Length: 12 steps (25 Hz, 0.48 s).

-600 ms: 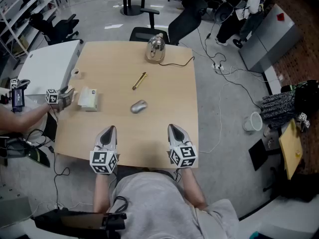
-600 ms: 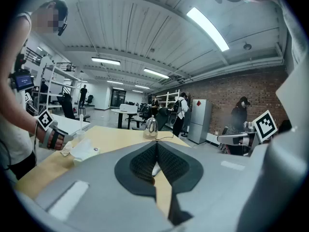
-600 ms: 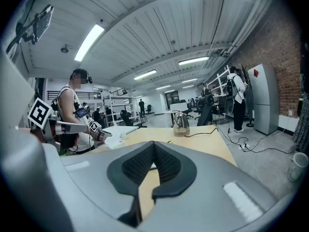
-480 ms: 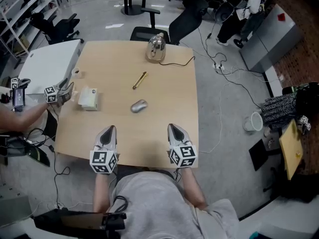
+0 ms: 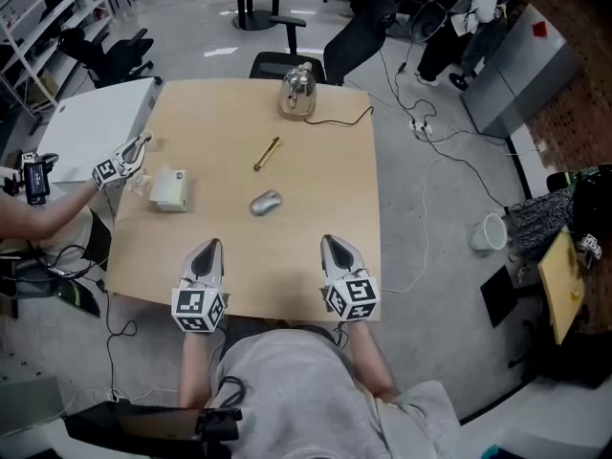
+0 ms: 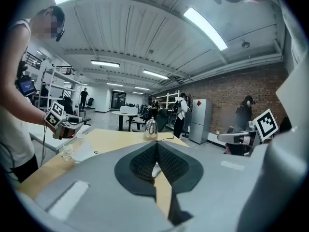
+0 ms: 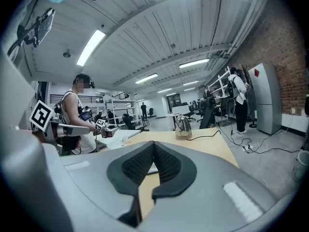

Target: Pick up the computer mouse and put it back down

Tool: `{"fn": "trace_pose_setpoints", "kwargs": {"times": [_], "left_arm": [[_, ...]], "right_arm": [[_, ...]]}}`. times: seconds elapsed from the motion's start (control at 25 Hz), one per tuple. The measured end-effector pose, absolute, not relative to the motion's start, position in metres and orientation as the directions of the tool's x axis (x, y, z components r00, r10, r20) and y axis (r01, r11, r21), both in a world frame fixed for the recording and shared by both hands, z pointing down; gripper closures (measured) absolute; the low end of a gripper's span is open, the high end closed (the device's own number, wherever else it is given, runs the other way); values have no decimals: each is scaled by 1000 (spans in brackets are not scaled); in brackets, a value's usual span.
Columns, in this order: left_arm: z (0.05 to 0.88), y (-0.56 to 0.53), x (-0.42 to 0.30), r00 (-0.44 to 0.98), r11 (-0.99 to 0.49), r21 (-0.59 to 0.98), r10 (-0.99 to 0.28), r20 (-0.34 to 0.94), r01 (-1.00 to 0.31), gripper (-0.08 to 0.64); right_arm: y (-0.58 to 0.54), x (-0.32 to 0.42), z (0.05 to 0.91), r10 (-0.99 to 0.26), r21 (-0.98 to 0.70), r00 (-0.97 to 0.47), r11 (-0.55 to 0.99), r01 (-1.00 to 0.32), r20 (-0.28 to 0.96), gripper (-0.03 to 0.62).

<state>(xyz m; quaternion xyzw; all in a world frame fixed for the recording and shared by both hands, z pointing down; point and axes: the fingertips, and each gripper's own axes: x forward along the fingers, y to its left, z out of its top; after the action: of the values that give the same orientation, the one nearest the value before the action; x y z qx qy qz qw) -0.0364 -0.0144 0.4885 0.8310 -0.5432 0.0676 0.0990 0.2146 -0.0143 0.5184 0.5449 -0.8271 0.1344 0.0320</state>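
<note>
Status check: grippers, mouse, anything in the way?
Left gripper shut, empty; right gripper shut, empty. Silver-grey computer mouse flat on wooden table, untouched. Nothing between; gold pen lies beyond.

Wooden table [image 5: 325, 199], steel kettle [image 5: 298, 92] at far edge, slim gold stick [image 5: 267, 154], pale box [image 5: 170, 190] near left edge

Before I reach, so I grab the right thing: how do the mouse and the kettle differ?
The mouse is low, rounded and dull grey; the kettle stands taller and shines. The mouse lies mid-table, nearer the grippers; the kettle stands at the far edge. Both are silvery and rest on the table.
</note>
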Motion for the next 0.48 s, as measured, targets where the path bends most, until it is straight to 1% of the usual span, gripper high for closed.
{"fn": "trace_pose_setpoints", "kwargs": {"times": [0.48], "left_arm": [[485, -23, -34, 385, -378, 76, -893, 233, -923, 540]], "right_arm": [[-27, 212, 527, -876, -174, -423, 391, -904, 233, 586]]}}
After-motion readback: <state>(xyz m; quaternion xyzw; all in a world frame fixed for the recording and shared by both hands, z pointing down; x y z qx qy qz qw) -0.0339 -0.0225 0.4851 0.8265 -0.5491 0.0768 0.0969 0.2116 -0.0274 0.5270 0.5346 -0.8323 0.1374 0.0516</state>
